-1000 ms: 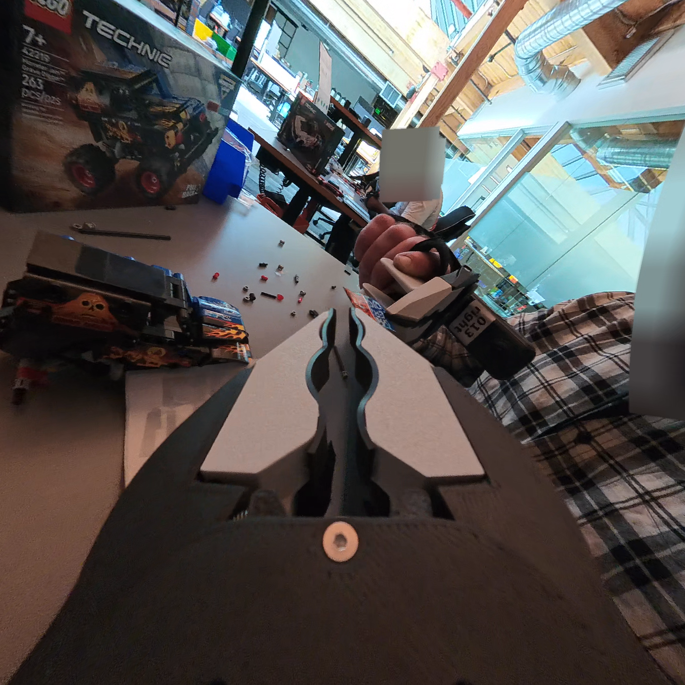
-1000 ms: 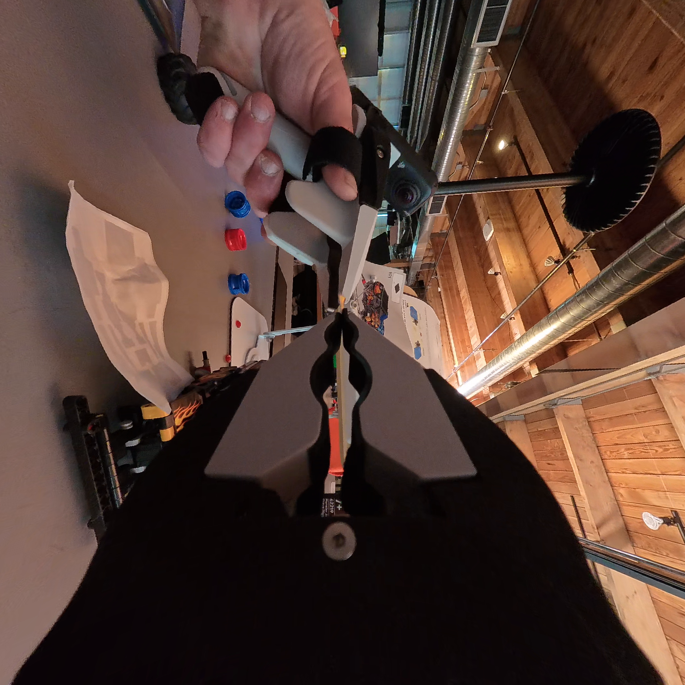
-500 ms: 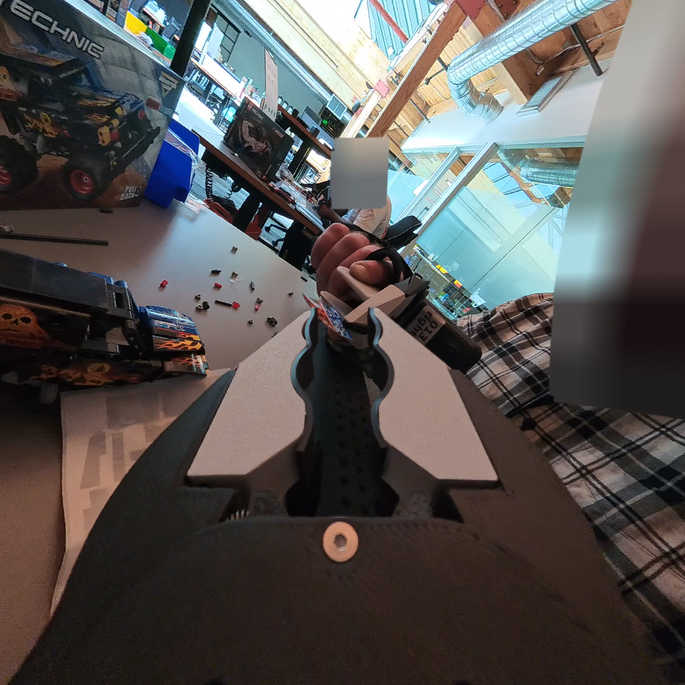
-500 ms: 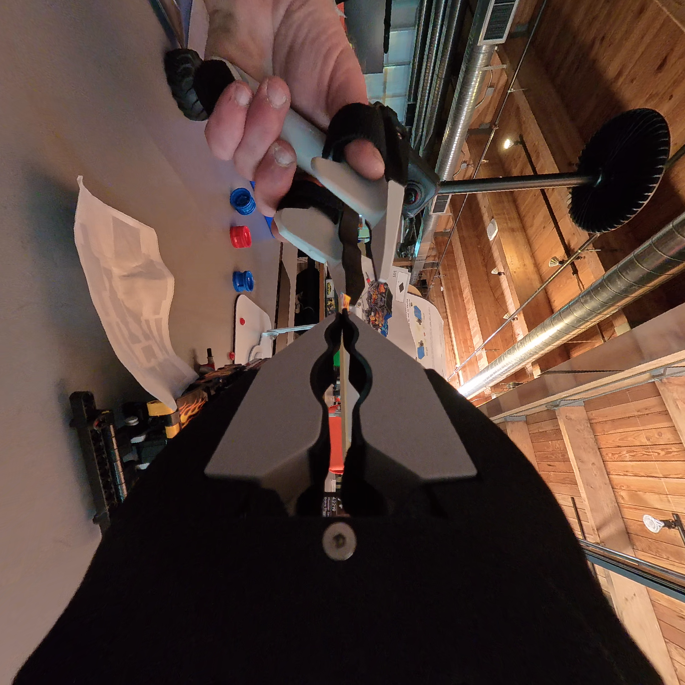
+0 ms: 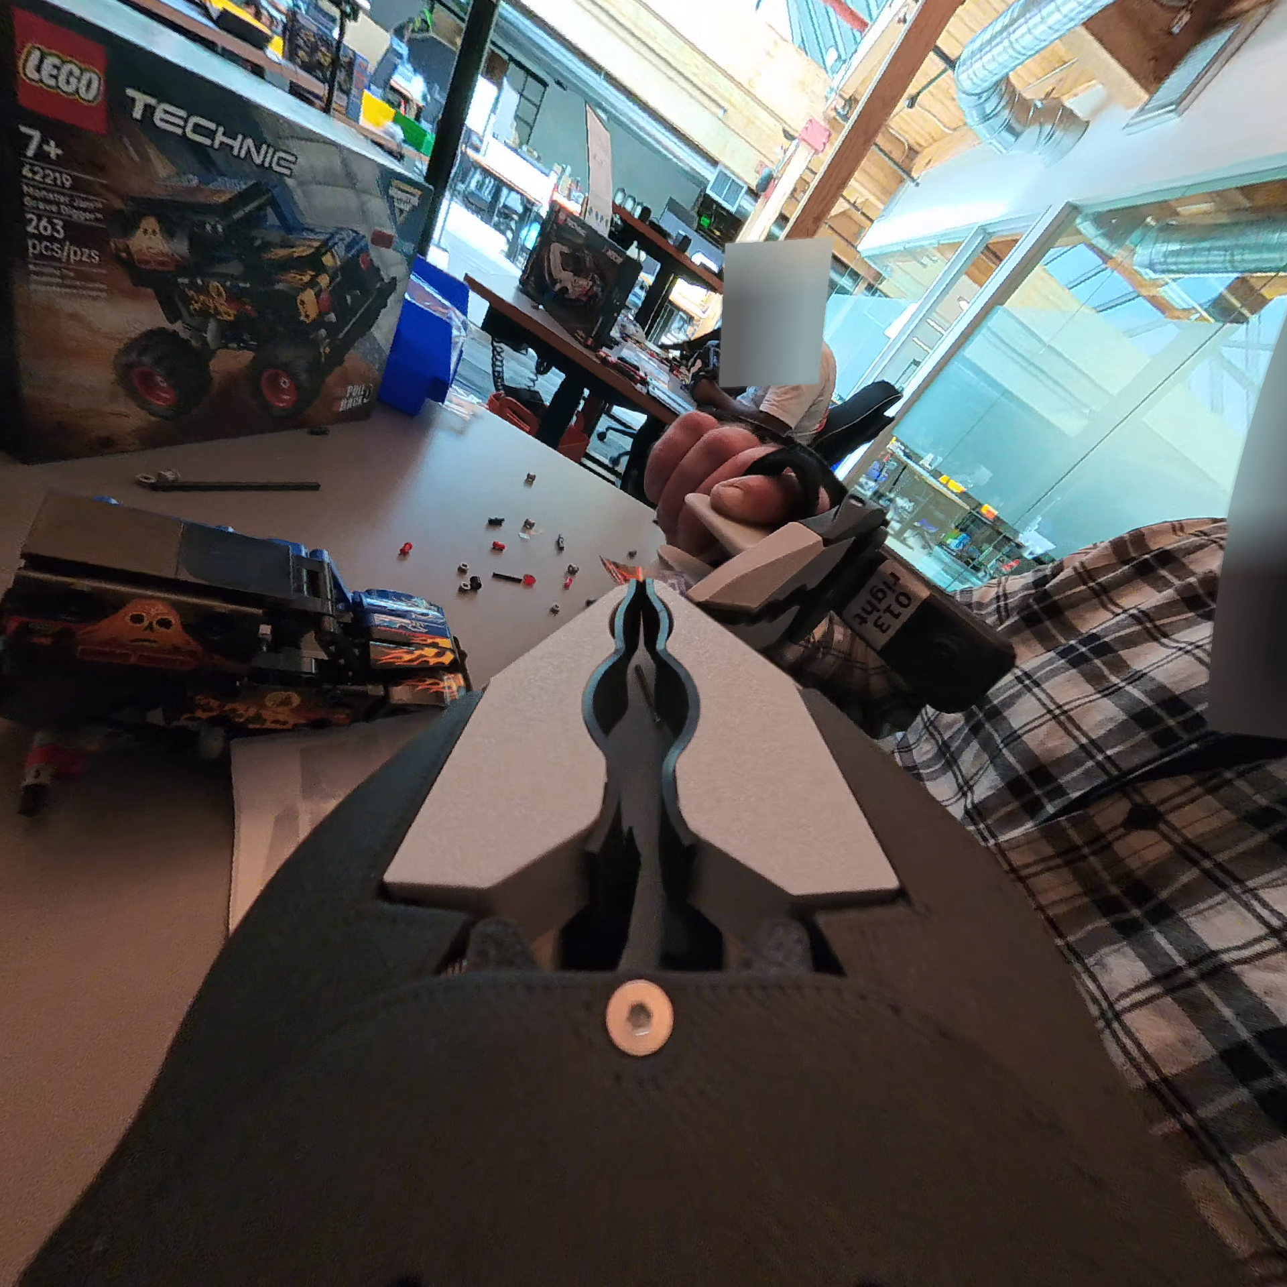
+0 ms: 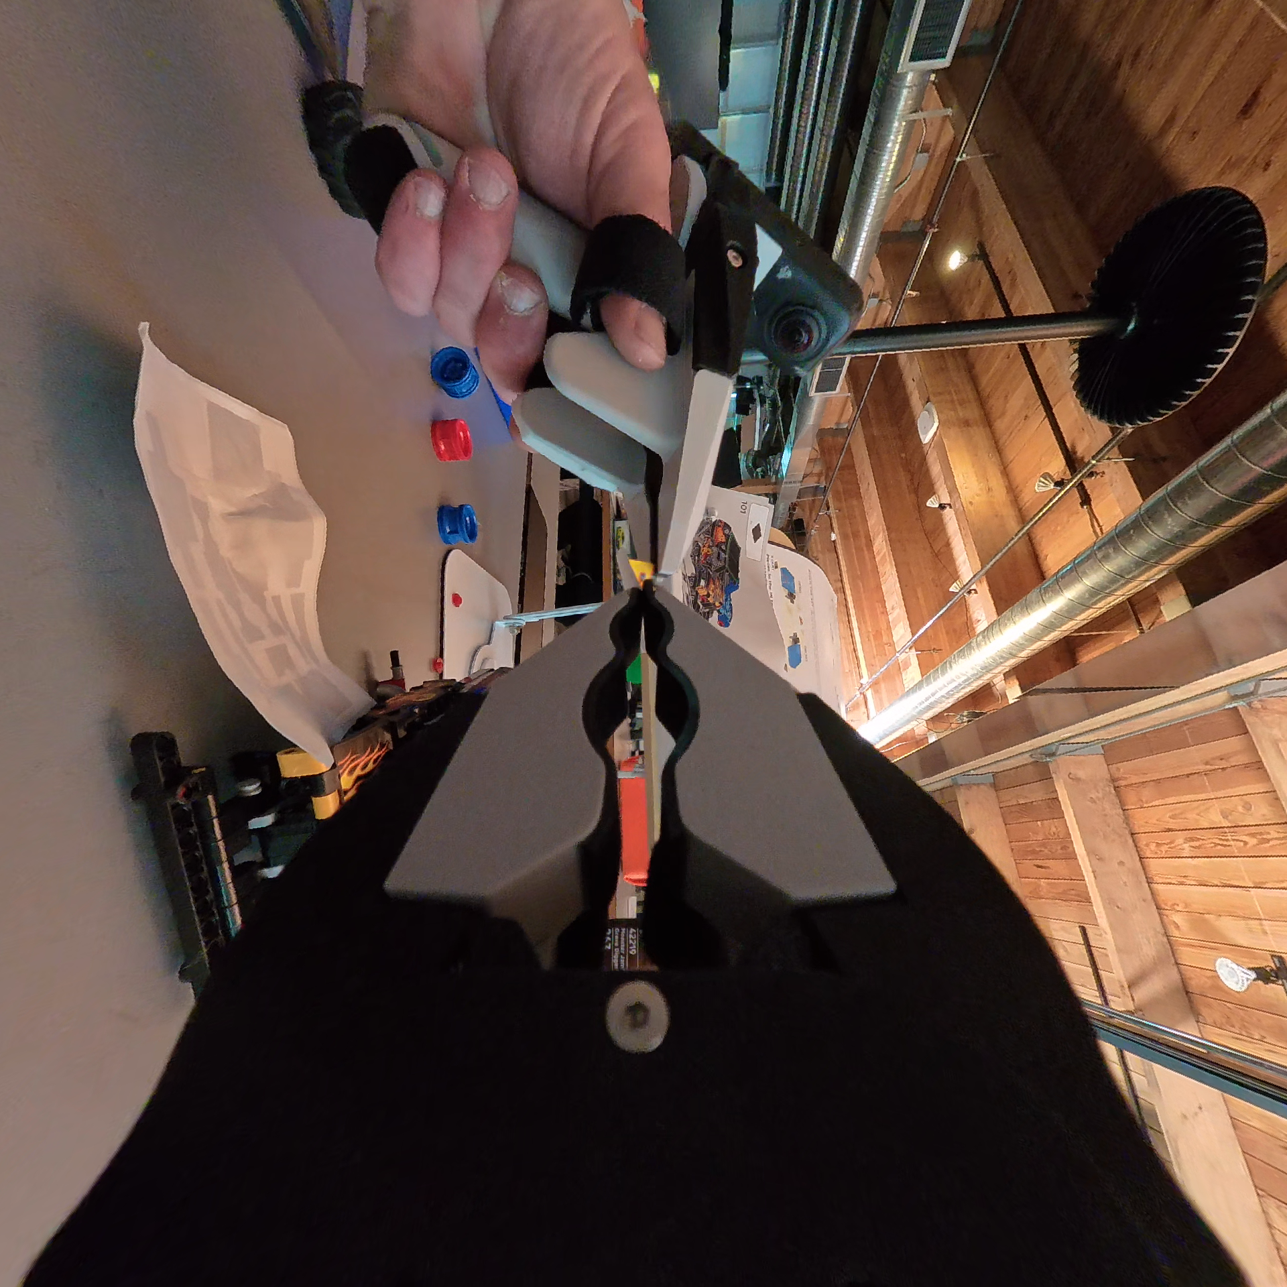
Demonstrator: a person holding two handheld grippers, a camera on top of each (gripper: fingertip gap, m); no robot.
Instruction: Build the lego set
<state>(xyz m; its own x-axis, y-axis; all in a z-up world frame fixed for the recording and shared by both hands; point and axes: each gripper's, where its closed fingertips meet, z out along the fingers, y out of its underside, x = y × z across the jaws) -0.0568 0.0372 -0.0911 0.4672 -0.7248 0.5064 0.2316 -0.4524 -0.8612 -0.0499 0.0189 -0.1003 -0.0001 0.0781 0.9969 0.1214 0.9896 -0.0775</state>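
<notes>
Left gripper [image 5: 639, 587]: tips pinched shut on small sticker [image 5: 622, 567], held above table [image 5: 432, 459]. Right gripper [image 6: 644, 587]: tips closed on same sticker, edge-on, long axis indeterminate. Truck model [image 5: 209, 648]: on table, left.

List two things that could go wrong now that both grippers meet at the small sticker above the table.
1. The sticker seems pinched only at the very tips of the left gripper and right gripper. Pulling apart could tear or crease it, or leave it clinging to a finger.
2. If it slips in mid-air, it could land among the loose small pieces.
</notes>
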